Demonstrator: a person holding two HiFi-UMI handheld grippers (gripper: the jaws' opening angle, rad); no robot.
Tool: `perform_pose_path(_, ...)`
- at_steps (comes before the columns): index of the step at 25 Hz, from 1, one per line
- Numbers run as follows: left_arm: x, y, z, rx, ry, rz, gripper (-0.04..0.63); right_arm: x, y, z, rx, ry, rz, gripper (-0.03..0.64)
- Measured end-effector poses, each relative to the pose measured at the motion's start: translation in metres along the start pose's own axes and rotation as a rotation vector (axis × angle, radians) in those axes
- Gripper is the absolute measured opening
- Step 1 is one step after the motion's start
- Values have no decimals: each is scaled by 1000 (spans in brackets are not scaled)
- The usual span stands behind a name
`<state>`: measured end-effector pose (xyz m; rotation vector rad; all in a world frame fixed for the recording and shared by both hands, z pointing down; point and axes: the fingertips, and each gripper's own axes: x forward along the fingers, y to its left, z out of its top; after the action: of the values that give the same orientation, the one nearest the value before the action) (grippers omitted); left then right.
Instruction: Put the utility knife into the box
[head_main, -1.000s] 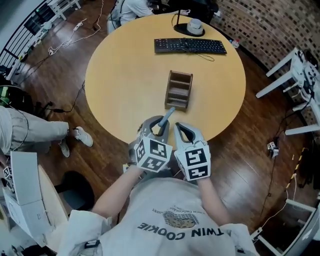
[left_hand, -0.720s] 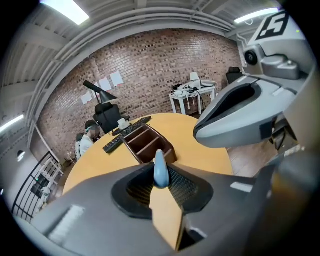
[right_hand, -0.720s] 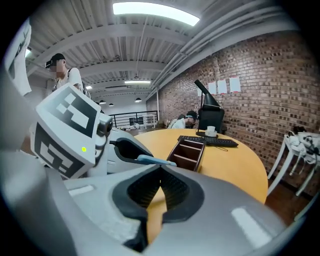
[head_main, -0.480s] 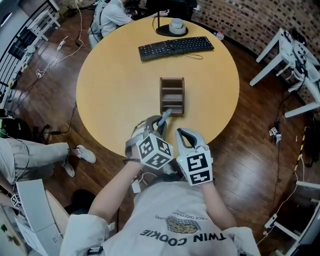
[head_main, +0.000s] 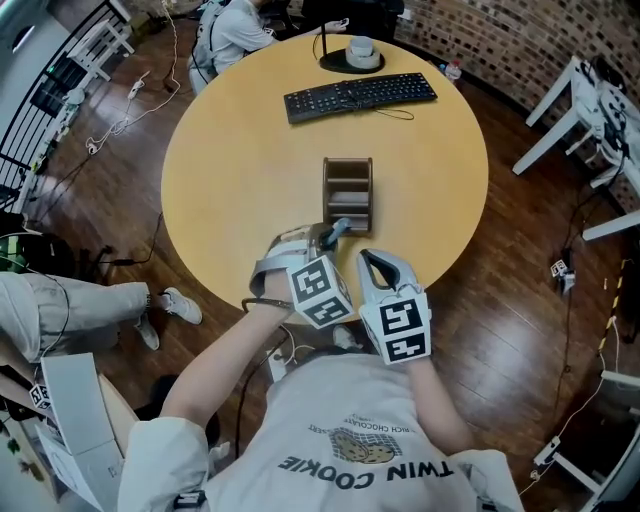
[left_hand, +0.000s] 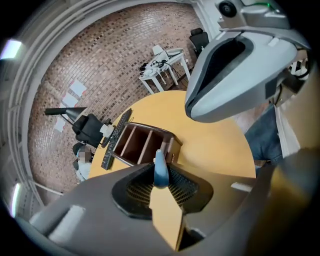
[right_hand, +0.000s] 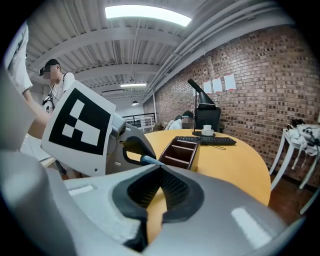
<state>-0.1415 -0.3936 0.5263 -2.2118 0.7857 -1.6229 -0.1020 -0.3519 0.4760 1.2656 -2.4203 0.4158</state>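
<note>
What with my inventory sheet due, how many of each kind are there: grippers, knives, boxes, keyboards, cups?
grippers: 2, the left gripper and the right gripper
utility knife: 1
box: 1
keyboard: 1
cup: 1
total: 6

Office: brick wall (head_main: 500, 40), keyboard (head_main: 360, 94) on round table (head_main: 230, 170), white desks (head_main: 572, 118)

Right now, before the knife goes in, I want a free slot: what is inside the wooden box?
The box shows three compartments, all apparently empty. The tip of the utility knife and the near wall hide part of the nearest one.
</note>
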Motion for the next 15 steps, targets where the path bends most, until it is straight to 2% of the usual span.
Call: perform_pose_path(15, 34, -2, 0, 227, 172, -99, 74, 2, -23, 3, 16, -6, -8, -2)
